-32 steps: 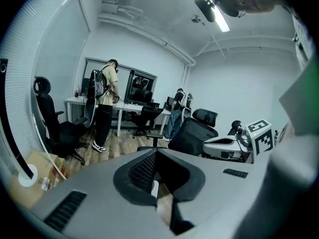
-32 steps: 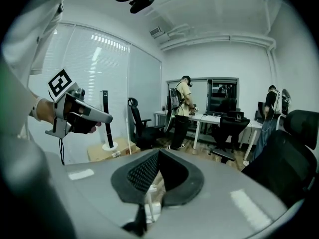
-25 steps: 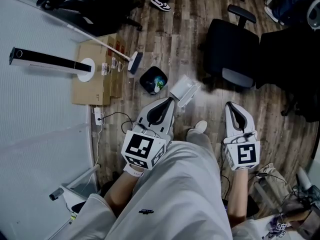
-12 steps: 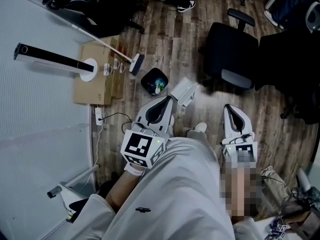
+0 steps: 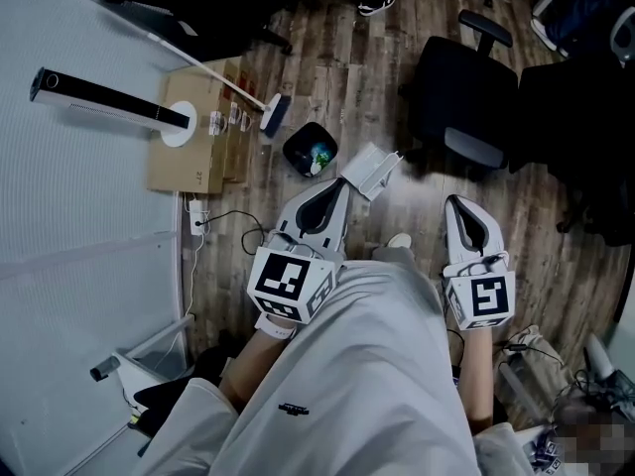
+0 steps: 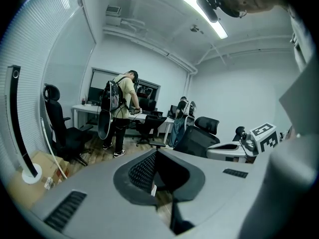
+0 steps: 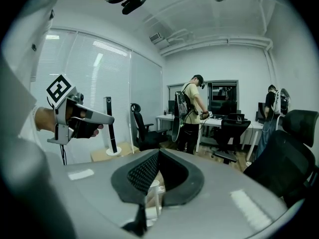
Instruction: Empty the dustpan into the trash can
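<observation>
Your left gripper (image 5: pixel 335 190) is closed tight, apparently on the edge of the white dustpan (image 5: pixel 373 171). The dustpan is tilted just beside the black trash can (image 5: pixel 309 151), which stands on the wooden floor (image 5: pixel 397 216). Your right gripper (image 5: pixel 459 206) is closed with nothing between its jaws.

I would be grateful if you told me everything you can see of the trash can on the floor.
The trash can is a small round bin, black and seemingly plastic, standing upright and open-topped on the wooden floor. Something pale green and white lies inside; what it is cannot be told. A broom head sits close at its upper left, a cardboard box farther left, and a white dustpan just to its right. Whether broom or dustpan touches it is unclear.
</observation>
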A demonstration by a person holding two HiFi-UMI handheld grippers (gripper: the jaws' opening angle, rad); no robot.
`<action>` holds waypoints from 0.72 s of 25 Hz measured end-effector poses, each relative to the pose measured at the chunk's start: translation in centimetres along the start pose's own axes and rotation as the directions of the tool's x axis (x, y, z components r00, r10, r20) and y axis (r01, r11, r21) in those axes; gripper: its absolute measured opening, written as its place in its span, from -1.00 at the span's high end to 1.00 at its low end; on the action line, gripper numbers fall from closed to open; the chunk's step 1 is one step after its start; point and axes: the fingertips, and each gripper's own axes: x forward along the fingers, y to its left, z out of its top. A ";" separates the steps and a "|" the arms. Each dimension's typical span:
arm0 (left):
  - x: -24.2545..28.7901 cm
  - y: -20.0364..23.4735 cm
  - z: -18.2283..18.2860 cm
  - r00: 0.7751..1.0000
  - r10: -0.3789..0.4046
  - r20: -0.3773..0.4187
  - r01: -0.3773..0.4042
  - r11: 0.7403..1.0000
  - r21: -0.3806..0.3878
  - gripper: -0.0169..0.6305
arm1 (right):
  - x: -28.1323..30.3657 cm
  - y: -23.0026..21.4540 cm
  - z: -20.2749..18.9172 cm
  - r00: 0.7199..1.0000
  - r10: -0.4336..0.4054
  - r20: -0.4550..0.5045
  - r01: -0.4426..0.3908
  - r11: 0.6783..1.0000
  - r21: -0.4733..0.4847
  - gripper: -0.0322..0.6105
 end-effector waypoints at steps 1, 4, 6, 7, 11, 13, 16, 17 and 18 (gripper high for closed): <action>-0.1 0.1 -0.1 1.000 0.003 0.004 -0.003 1.000 -0.004 0.93 | 0.0 0.0 0.0 1.000 0.000 -0.001 0.000 1.000 -0.004 0.86; -0.4 0.3 -0.3 1.000 0.013 0.008 -0.013 1.000 -0.014 0.93 | 0.0 0.1 0.0 1.000 0.000 -0.012 0.000 1.000 -0.007 0.87; -0.5 0.3 -0.4 1.000 0.018 0.009 -0.018 1.000 -0.017 0.93 | 0.1 0.2 0.0 1.000 0.008 -0.016 -0.008 1.000 -0.013 0.87; -0.5 0.3 -0.5 1.000 0.020 0.010 -0.020 1.000 -0.019 0.93 | 0.0 0.2 0.0 1.000 0.011 -0.015 -0.011 1.000 -0.014 0.86; -0.4 0.0 -0.5 1.000 0.023 0.014 -0.023 0.999 -0.022 0.93 | -0.2 0.1 0.2 1.000 0.019 -0.009 -0.019 1.000 -0.014 0.87; -0.4 -0.1 -0.4 1.000 0.024 0.017 -0.023 1.000 -0.020 0.93 | -0.2 0.2 0.1 1.000 0.022 -0.010 -0.022 1.000 -0.014 0.86; -0.6 -0.2 -0.4 0.999 0.027 0.019 -0.026 1.000 -0.018 0.93 | -0.3 0.2 0.1 1.000 0.020 -0.013 -0.020 1.000 -0.018 0.87; -0.6 -0.2 -0.4 0.999 0.028 0.019 -0.027 0.999 -0.017 0.93 | -0.3 0.2 0.1 1.000 0.020 -0.011 -0.021 1.000 -0.017 0.87; -0.7 -0.2 -0.4 0.999 0.029 0.018 -0.028 0.999 -0.016 0.93 | -0.3 0.2 0.2 1.000 0.021 -0.008 -0.021 1.000 -0.012 0.87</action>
